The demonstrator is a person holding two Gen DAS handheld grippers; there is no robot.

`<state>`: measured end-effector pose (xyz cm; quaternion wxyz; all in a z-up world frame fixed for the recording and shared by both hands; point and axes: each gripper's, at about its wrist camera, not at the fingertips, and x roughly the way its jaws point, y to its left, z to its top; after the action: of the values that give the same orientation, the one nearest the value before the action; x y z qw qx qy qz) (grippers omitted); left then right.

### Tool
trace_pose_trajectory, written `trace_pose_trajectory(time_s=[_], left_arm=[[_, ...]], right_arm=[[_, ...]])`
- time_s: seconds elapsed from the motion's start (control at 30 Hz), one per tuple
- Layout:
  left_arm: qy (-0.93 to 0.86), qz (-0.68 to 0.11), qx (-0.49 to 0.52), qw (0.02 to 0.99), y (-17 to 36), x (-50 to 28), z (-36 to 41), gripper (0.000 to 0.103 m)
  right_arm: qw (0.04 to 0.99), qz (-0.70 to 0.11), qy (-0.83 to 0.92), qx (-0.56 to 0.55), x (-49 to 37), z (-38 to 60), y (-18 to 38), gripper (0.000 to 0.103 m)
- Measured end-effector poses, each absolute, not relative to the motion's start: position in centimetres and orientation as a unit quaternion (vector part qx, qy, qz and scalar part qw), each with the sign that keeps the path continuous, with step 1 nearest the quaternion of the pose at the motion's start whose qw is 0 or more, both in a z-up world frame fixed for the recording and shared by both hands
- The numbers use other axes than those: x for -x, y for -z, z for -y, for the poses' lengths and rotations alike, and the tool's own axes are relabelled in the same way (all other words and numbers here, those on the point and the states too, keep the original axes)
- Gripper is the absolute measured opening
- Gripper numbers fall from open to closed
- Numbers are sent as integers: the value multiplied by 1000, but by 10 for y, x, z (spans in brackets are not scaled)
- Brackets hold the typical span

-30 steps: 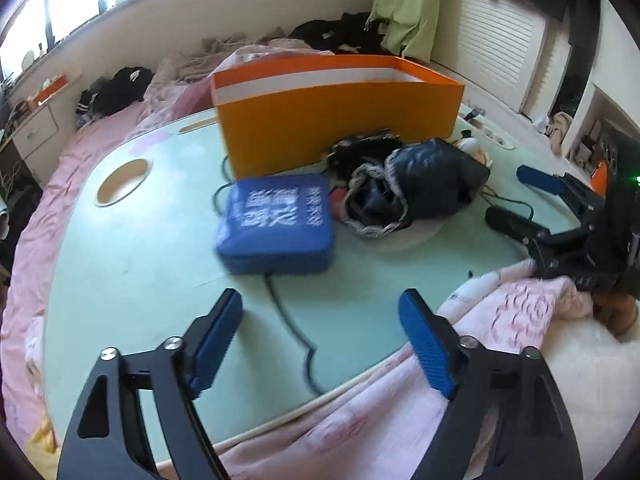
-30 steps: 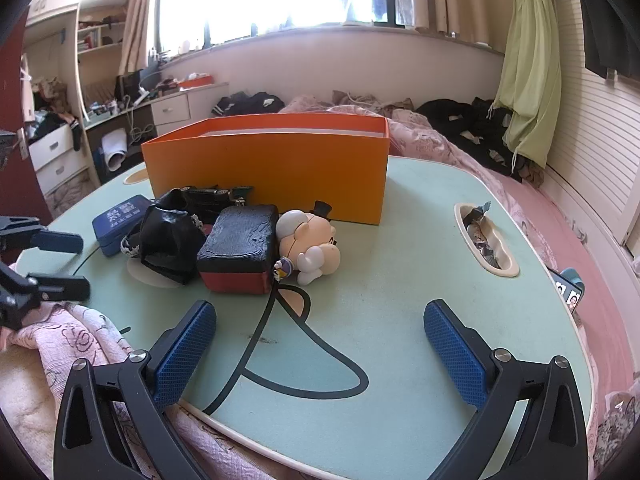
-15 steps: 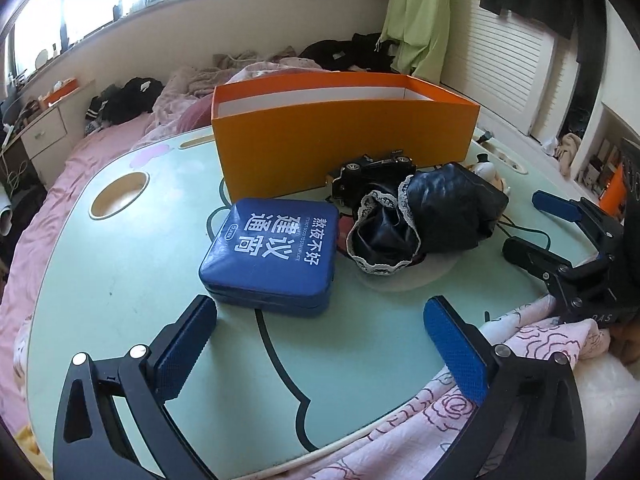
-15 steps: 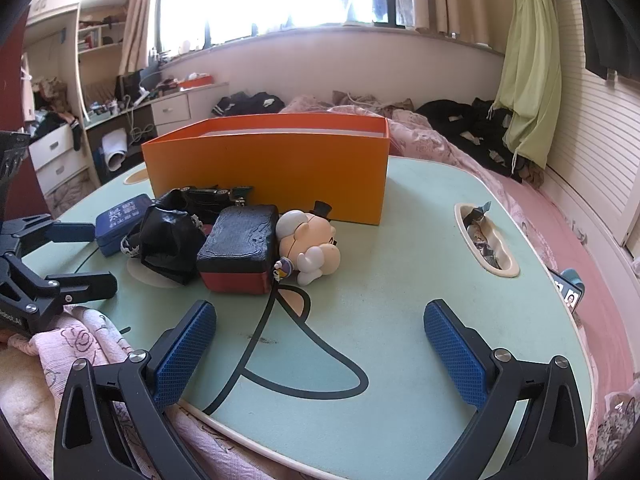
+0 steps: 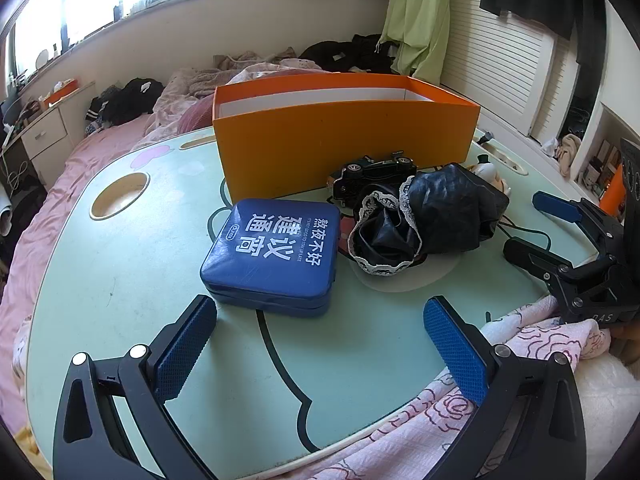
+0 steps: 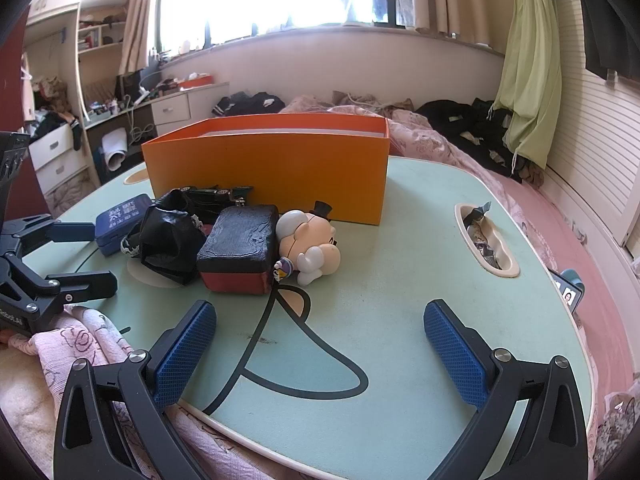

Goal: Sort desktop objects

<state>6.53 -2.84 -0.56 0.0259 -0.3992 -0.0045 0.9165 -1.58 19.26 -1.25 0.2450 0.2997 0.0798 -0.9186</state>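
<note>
Pale green desk (image 5: pixel 120 280), both hand-held grippers spread wide and holding nothing.

From my left hand-held gripper (image 5: pixel 320 344) the blue case (image 5: pixel 274 254) lies just ahead at 12 o'clock, its near edge between my pads, with bare desk open toward 9 o'clock. The black lace-trimmed bag (image 5: pixel 428 220) sits at 1 o'clock beside the case, the toy car (image 5: pixel 374 176) behind it against the orange box (image 5: pixel 344 148). My right hand-held gripper (image 6: pixel 320 344) has free desk ahead and toward 3 o'clock; the black-and-red block (image 6: pixel 240 248) and cartoon figure (image 6: pixel 310 244) touch at 11 o'clock, near the desk's front edge and the pink blanket (image 6: pixel 80 344). Since a second ago my left gripper has closed in on the case and opened wider; the right has not moved.
</note>
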Motion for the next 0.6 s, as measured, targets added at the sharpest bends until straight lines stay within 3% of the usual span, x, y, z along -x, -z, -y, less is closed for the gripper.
trace_pose_trajectory(time_s=[0.6], left_arm=[[-917,5,399,26,6,-67,29,103]], right_arm=[[232,-84,912,-326,22,-197,5,103]])
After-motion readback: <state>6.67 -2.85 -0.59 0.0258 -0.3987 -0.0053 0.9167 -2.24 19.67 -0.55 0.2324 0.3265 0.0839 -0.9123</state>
